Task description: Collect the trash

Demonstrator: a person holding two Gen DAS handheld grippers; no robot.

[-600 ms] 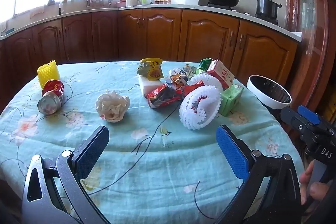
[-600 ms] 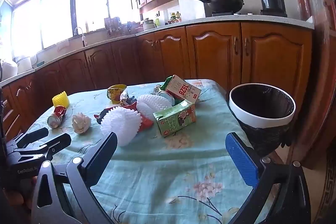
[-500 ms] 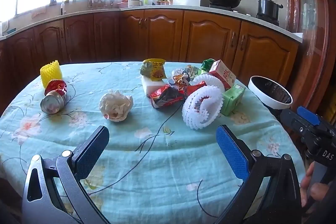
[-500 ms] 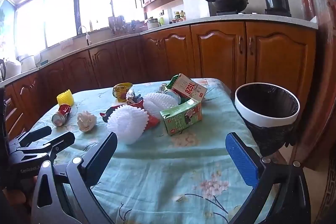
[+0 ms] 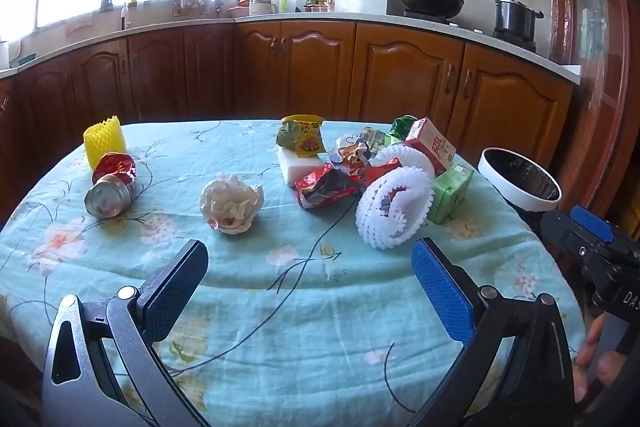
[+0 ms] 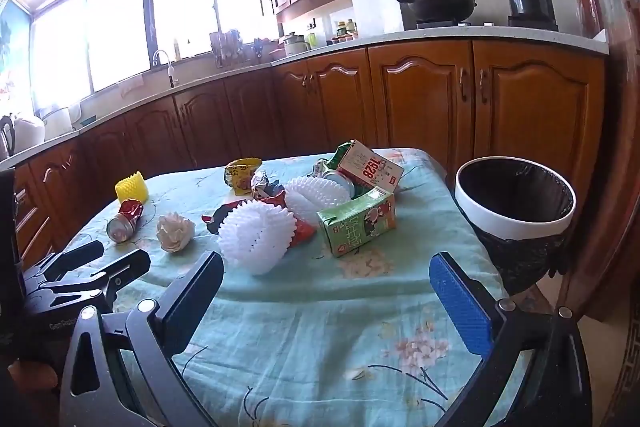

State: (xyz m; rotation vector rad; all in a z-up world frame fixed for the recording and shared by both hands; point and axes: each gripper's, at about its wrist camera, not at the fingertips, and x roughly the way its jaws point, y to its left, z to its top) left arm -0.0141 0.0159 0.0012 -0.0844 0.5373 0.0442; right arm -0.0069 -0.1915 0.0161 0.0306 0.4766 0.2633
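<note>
Trash lies on a table with a light blue flowered cloth [image 5: 280,307]: a crumpled tissue [image 5: 231,203], a tin can [image 5: 109,196], a yellow foam net [image 5: 103,139], white foam nets [image 5: 394,207], a green carton [image 5: 450,191], a red and white carton [image 5: 434,143] and crumpled wrappers [image 5: 326,186]. A white-rimmed bin with a black liner [image 6: 516,199] stands off the table's right edge. My left gripper [image 5: 310,269] is open and empty above the near edge, short of the tissue. My right gripper [image 6: 326,283] is open and empty in front of the foam nets [image 6: 256,233] and green carton [image 6: 356,223].
Brown kitchen cabinets [image 5: 400,83] run behind the table, with a wok [image 5: 430,1] and a pot [image 5: 514,17] on the stove. The other gripper shows at the right edge of the left wrist view [image 5: 592,243] and at the lower left of the right wrist view [image 6: 80,279].
Both views have shifted slightly: the trash and the bin sit a little further right and lower in the frames. Both grippers stay open and empty.
</note>
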